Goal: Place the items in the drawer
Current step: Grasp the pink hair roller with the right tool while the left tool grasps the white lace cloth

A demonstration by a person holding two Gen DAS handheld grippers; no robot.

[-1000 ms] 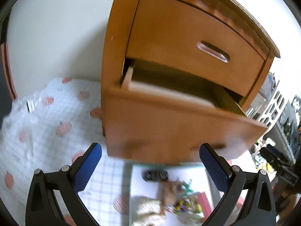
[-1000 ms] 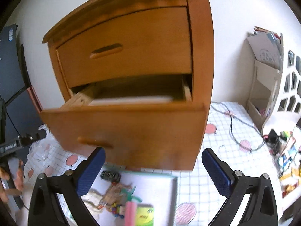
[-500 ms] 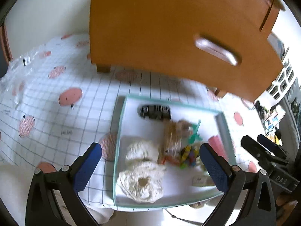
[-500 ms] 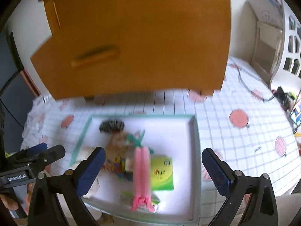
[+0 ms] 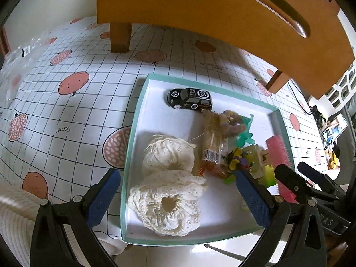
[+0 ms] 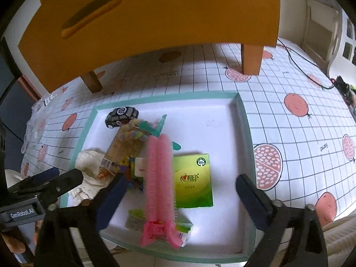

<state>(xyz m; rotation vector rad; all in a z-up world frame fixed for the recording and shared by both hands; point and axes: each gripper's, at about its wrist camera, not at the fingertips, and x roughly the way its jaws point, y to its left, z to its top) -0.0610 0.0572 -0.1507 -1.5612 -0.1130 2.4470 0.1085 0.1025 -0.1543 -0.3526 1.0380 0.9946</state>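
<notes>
Pink clip (image 6: 159, 178): lies across the box (image 6: 193, 181); snags.
Tray (image 5: 131, 155): overhangs the bench (image 5: 66, 111); may tip.
Left tongs (image 5: 175, 197): spread, empty.
Right tongs (image 6: 180, 197): spread, empty.

Toys, lace, clips piled in tray (image 5: 133, 146); drawer (image 6: 155, 22) above.

Right tool (image 6: 180, 197) hangs over a teal-rimmed tray (image 6: 243, 115), blue-padded fingers (image 6: 251, 194) spread wide, nothing between them. In the tray: pink hair clip (image 6: 159, 173) lying lengthwise beside a green box (image 6: 193, 181), black toy car (image 6: 122, 116) at the far left corner, cream lace item (image 6: 89, 159) at the left edge. Wooden cabinet (image 6: 155, 22) stands beyond on the gridded bench (image 6: 289, 133). The left tool (image 6: 44, 180) enters from the left.
</notes>
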